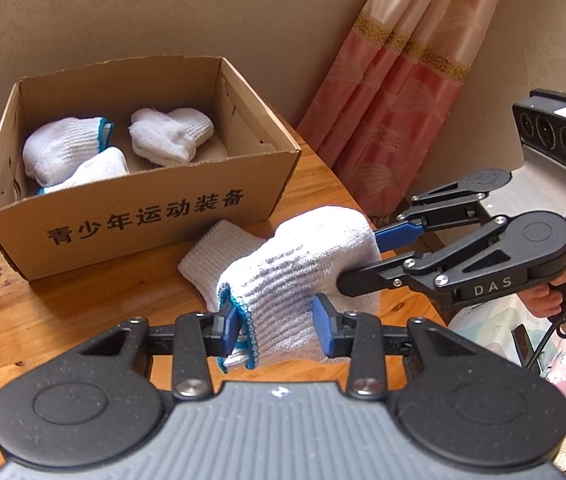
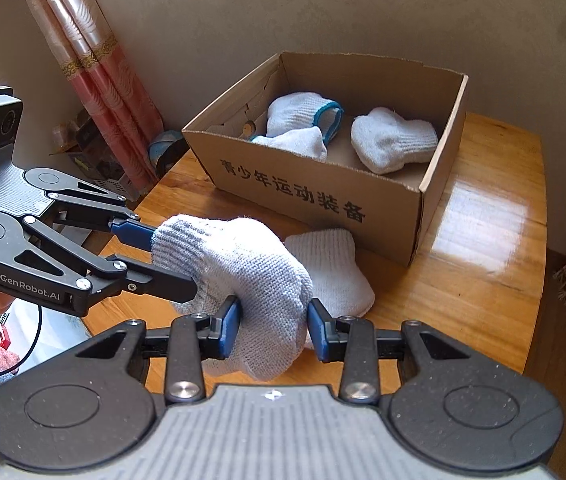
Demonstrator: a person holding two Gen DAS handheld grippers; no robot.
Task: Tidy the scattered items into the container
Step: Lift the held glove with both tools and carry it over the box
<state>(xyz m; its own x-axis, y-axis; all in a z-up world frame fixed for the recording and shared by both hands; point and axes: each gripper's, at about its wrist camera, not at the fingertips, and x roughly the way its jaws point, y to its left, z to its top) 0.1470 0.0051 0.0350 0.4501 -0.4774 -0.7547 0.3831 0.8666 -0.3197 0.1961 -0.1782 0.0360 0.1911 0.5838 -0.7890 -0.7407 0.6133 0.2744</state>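
A white knit glove with a blue cuff edge (image 1: 295, 260) (image 2: 243, 264) hangs above the wooden table, held at both ends. My left gripper (image 1: 279, 324) (image 2: 159, 256) is shut on its cuff end. My right gripper (image 2: 273, 328) (image 1: 367, 256) is shut on the other end. A second white glove (image 1: 211, 252) (image 2: 331, 268) lies on the table just behind it, in front of the box. The open cardboard box (image 1: 143, 220) (image 2: 303, 196) with black printed characters holds three rolled white gloves (image 1: 171, 136) (image 2: 391, 144).
The wooden table (image 1: 83, 300) (image 2: 463, 260) ends close to the right of the box in the right wrist view. A pink curtain (image 1: 395, 100) (image 2: 91, 60) hangs by the wall. Clutter (image 2: 95, 160) sits on the floor beside the table. A person's hand (image 1: 543, 300) grips the right handle.
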